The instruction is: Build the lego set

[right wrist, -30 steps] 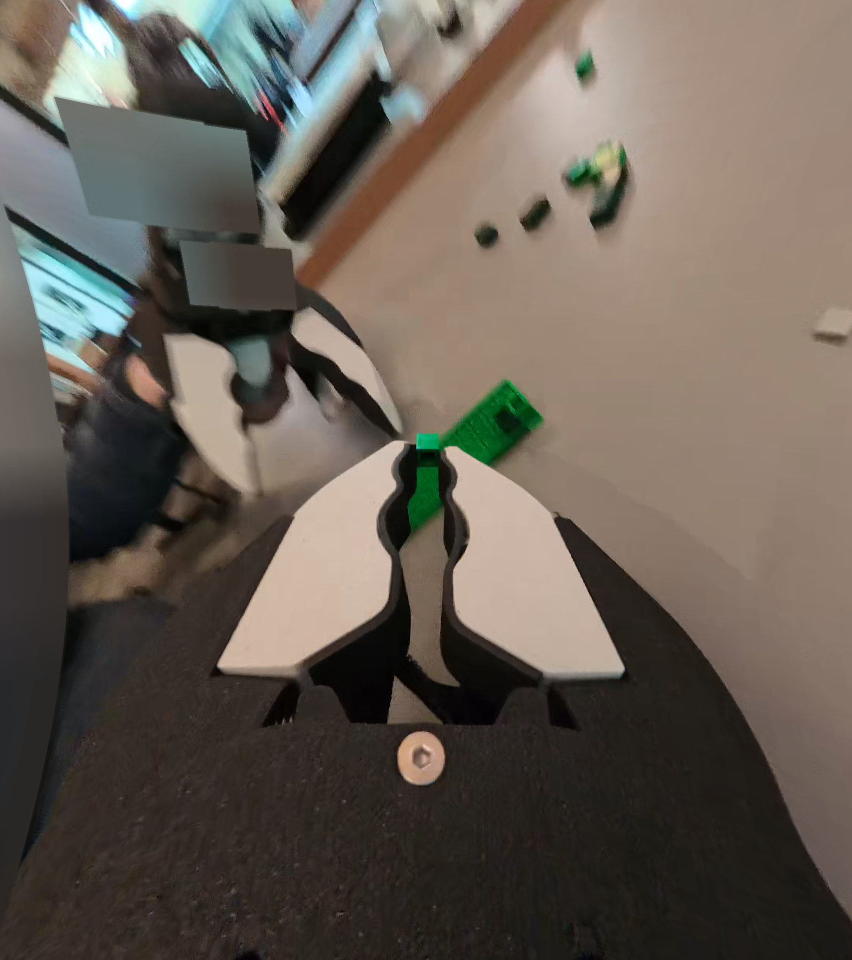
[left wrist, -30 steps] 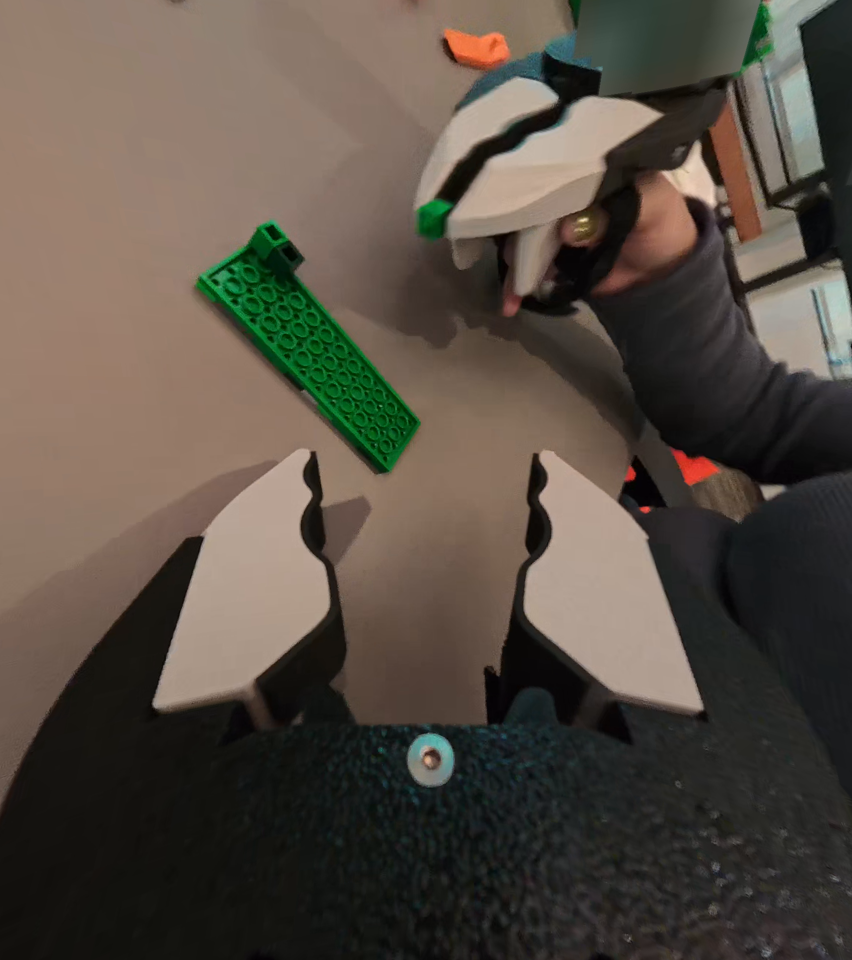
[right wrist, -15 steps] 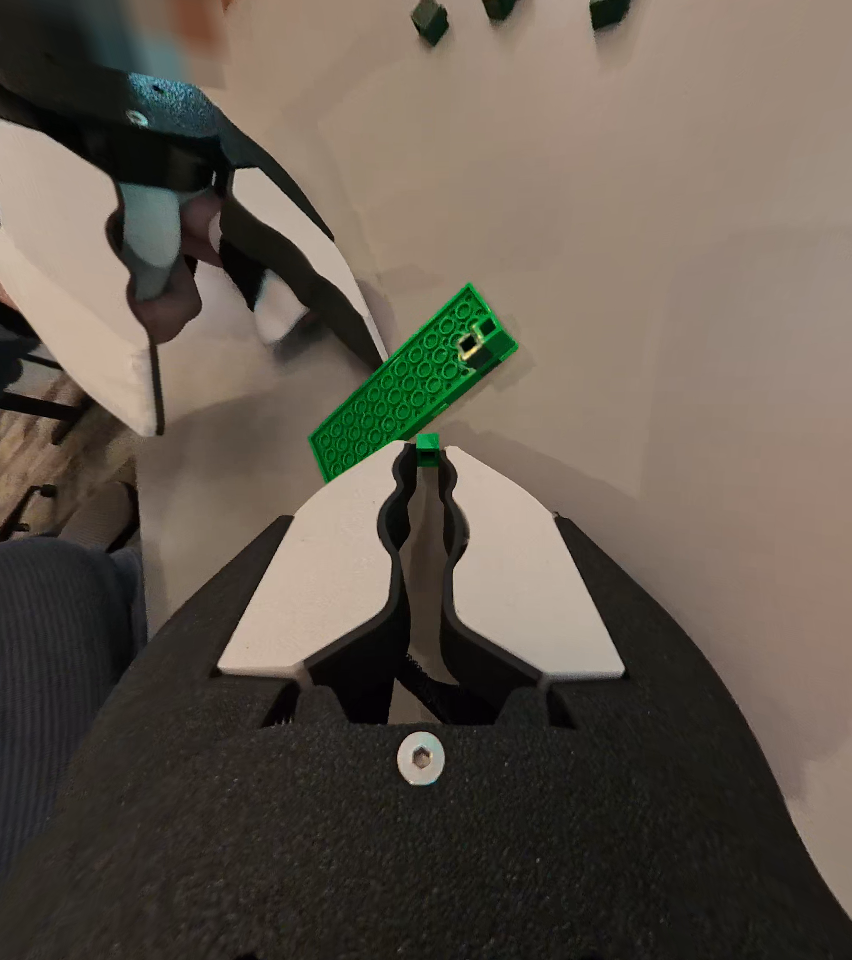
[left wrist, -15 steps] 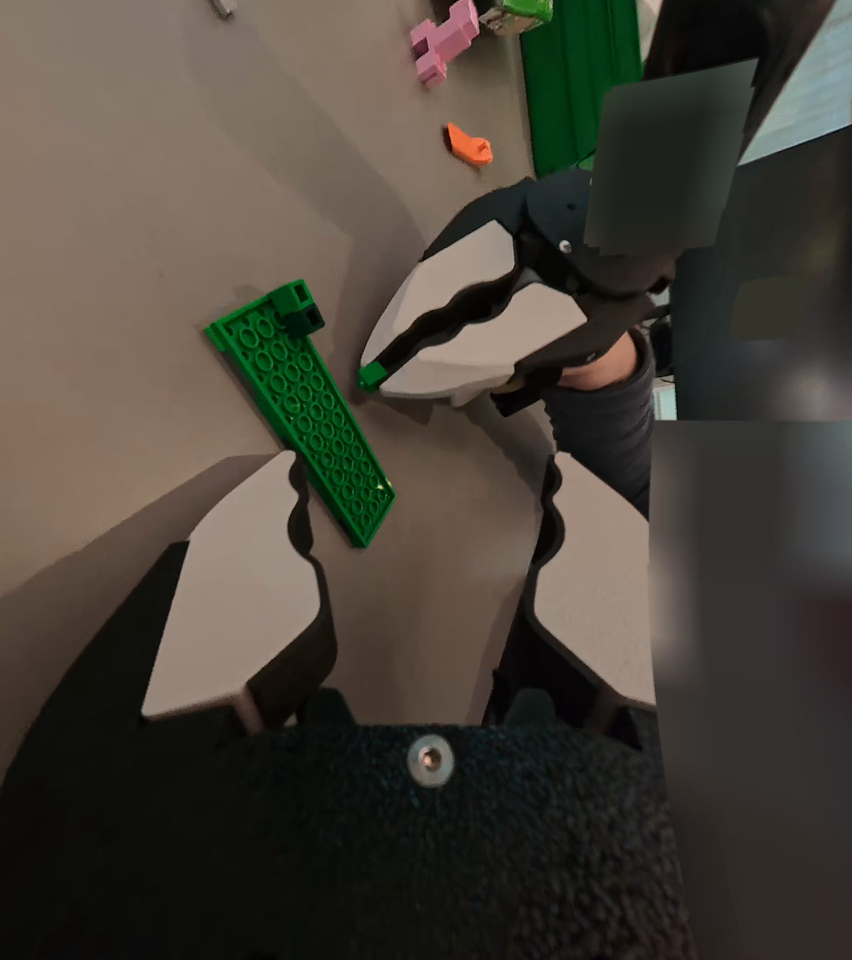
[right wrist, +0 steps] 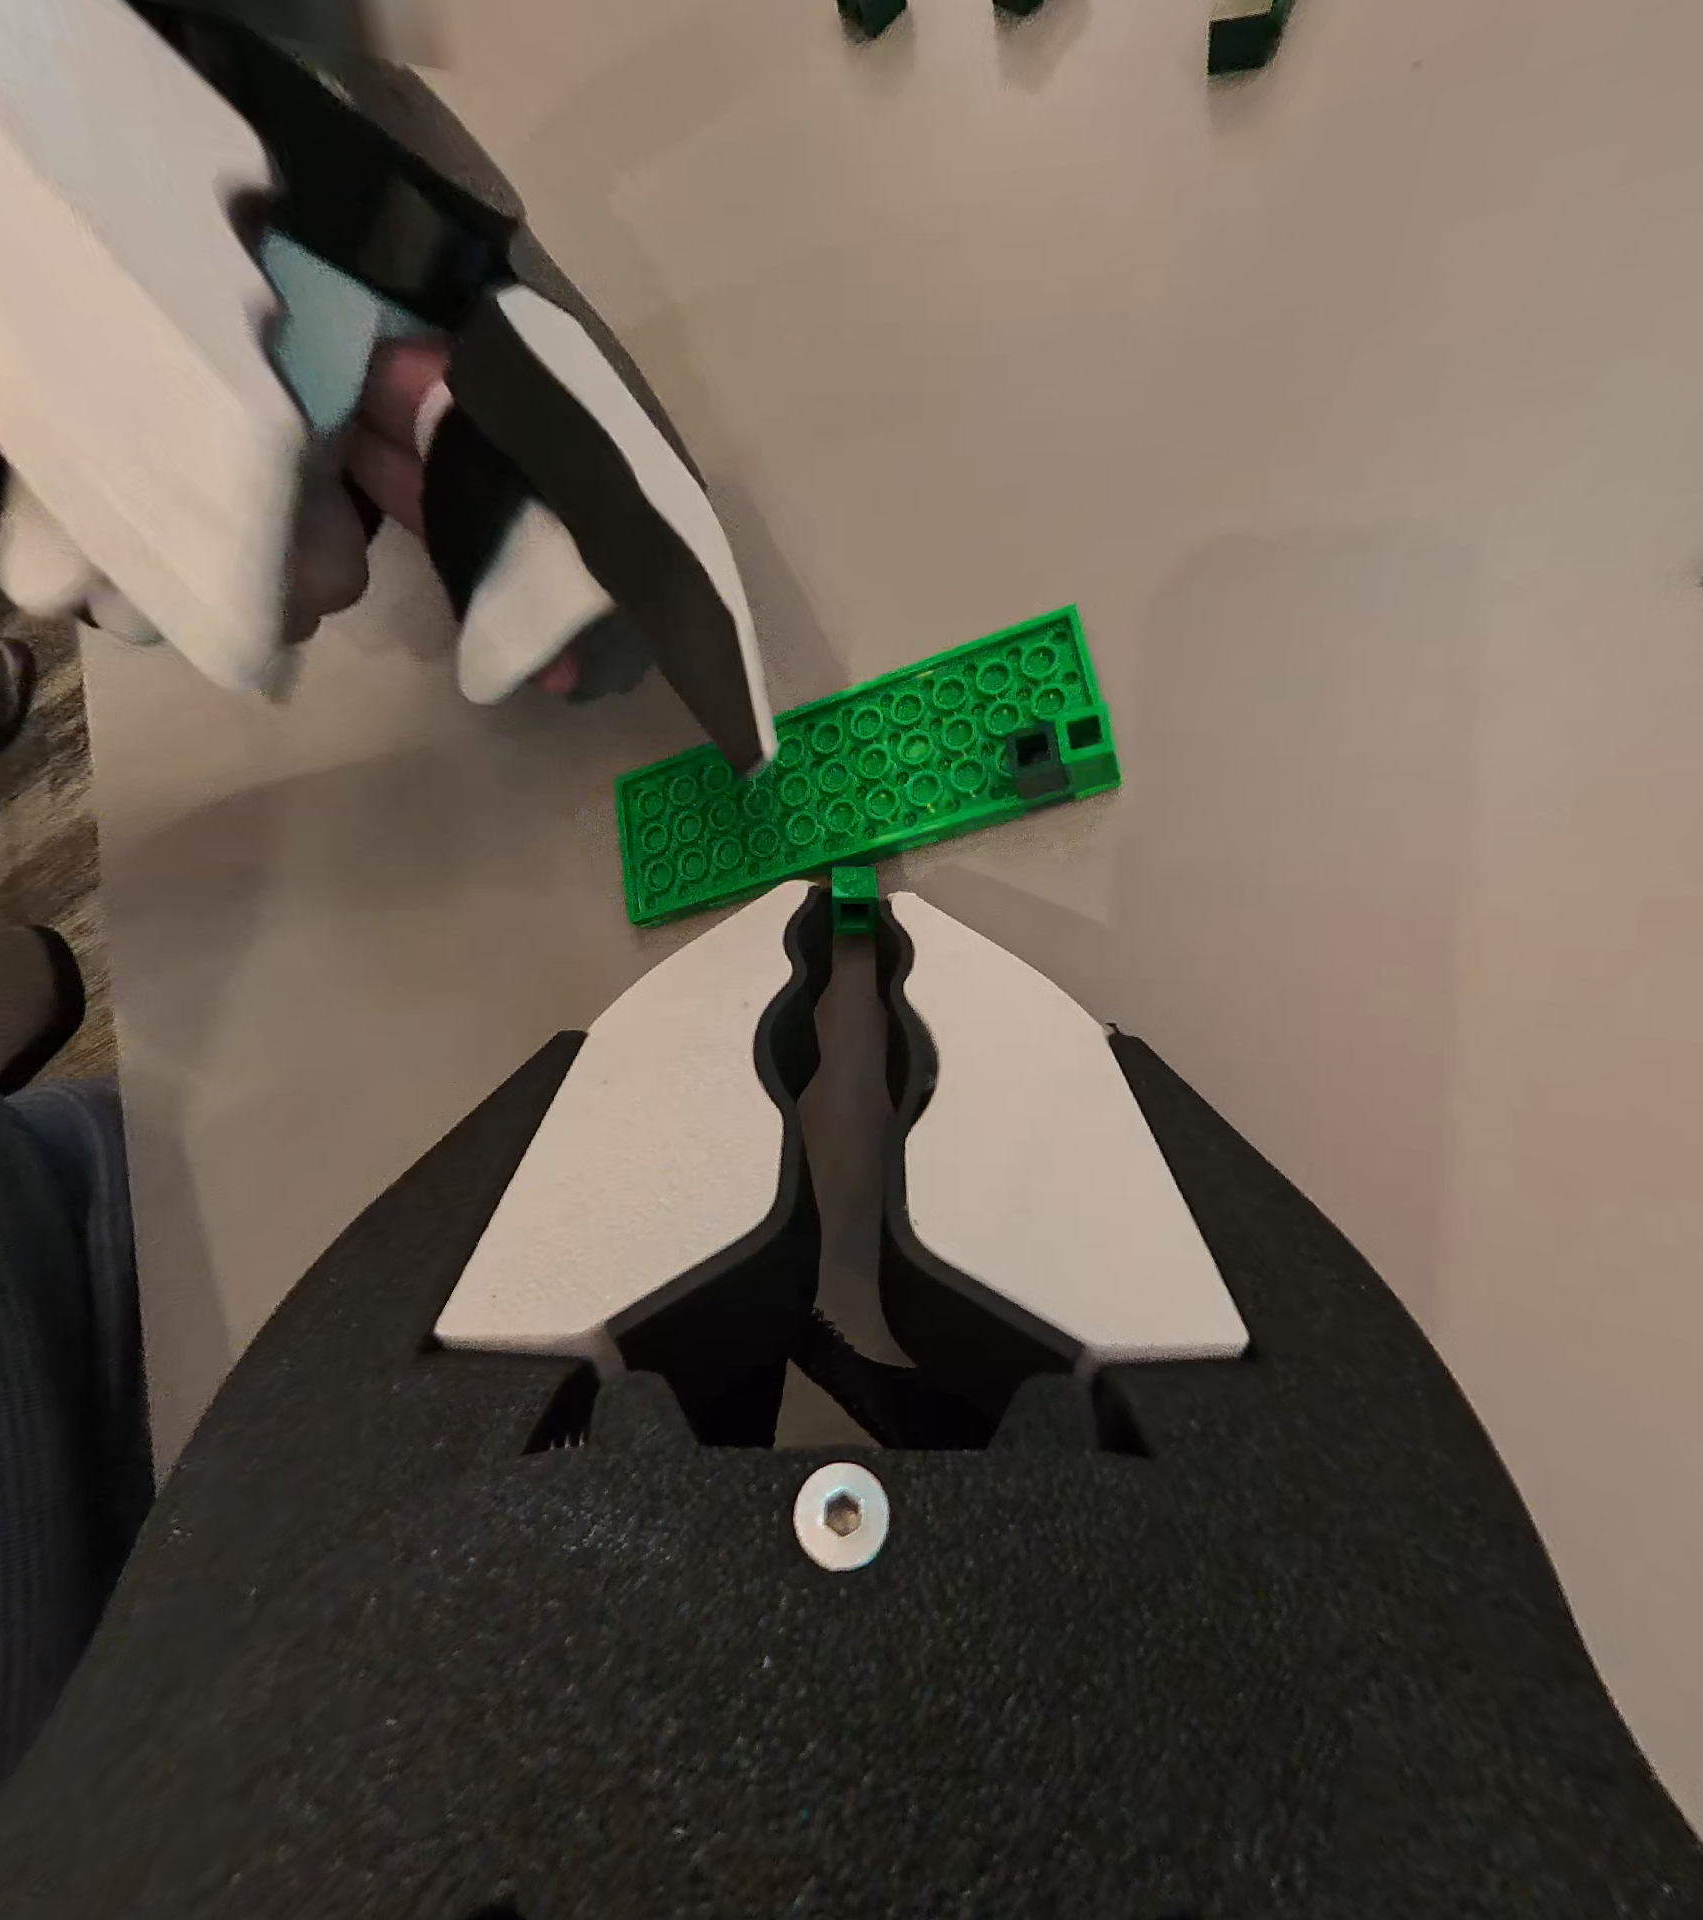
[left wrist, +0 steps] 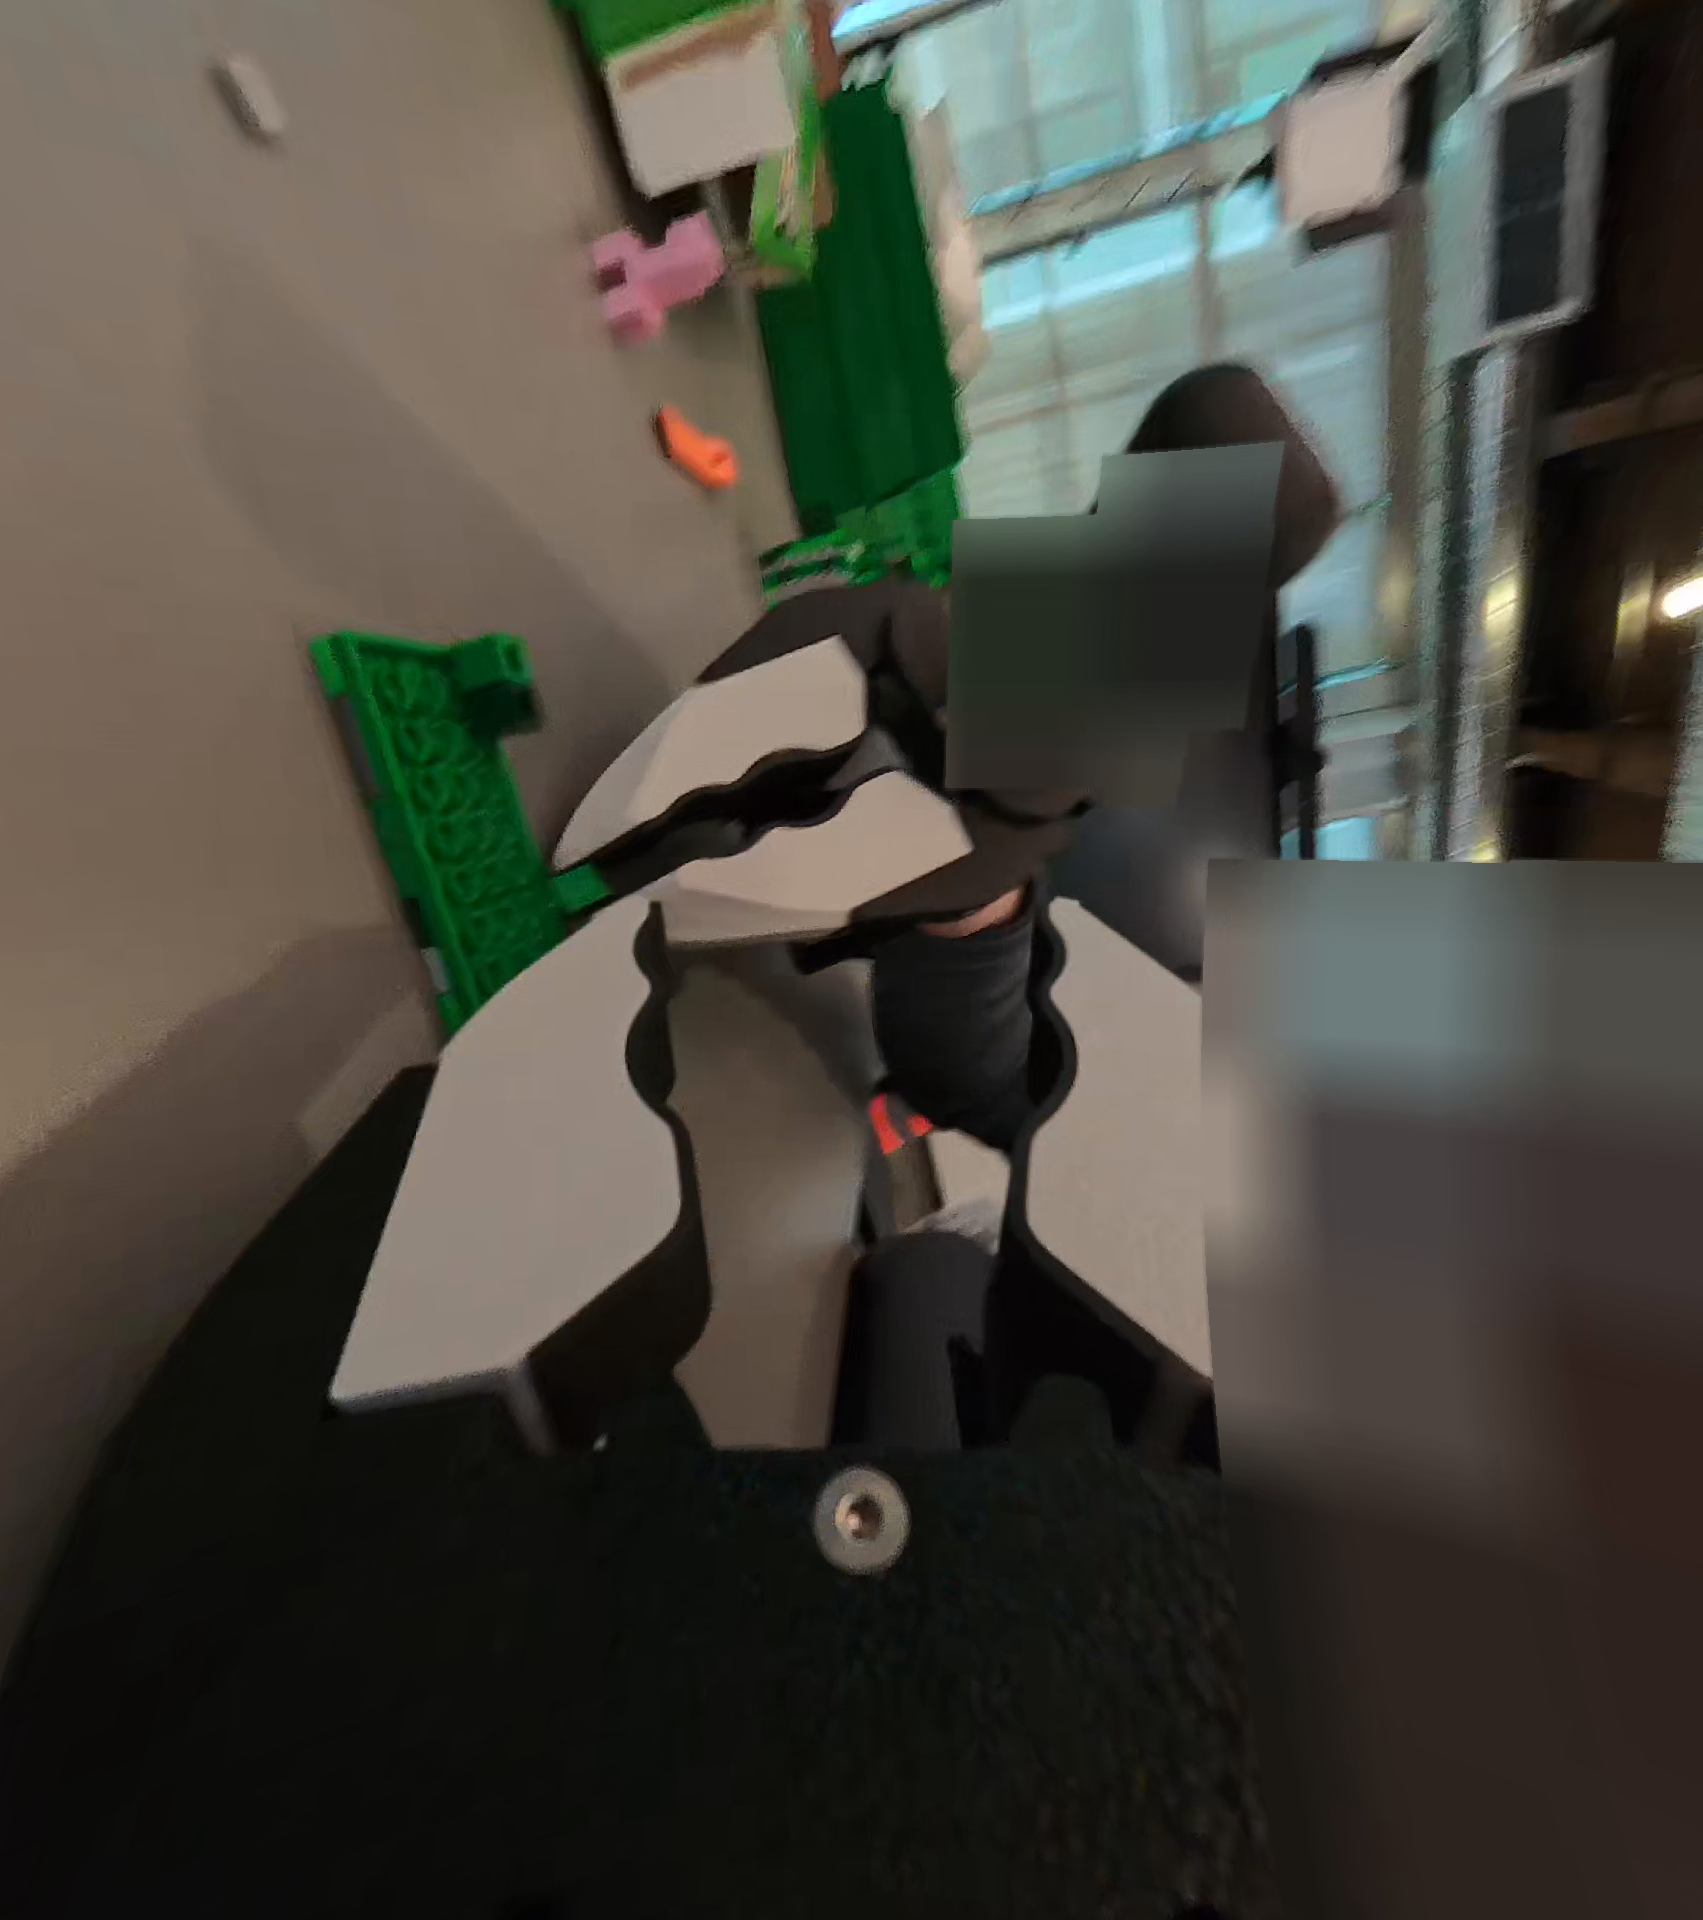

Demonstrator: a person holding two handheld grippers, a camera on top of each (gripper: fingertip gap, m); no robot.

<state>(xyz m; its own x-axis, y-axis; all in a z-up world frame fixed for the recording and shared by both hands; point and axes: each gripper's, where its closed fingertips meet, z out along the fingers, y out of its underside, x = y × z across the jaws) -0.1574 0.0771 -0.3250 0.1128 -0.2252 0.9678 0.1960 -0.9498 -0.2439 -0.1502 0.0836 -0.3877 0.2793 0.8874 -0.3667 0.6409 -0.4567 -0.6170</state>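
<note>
2 handheld grippers meet over a green studded plate on a smooth grey table (right wrist: 1346, 416).

The left gripper (right wrist: 514, 665), grainy black with flat white fingers spread apart, rests 1 fingertip (right wrist: 759, 753) on the long rectangular studded plate (right wrist: 868, 784), which lies flat with 2 small blocks at its far corner. The right gripper (right wrist: 852, 909) has its wavy-edged fingers clamped on a tiny green brick (right wrist: 853, 902), just beside the plate's near edge.

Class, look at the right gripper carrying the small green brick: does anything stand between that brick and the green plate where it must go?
Nothing visible does. The small green brick hangs beside the green plate; the left gripper touches the plate's other end.
</note>
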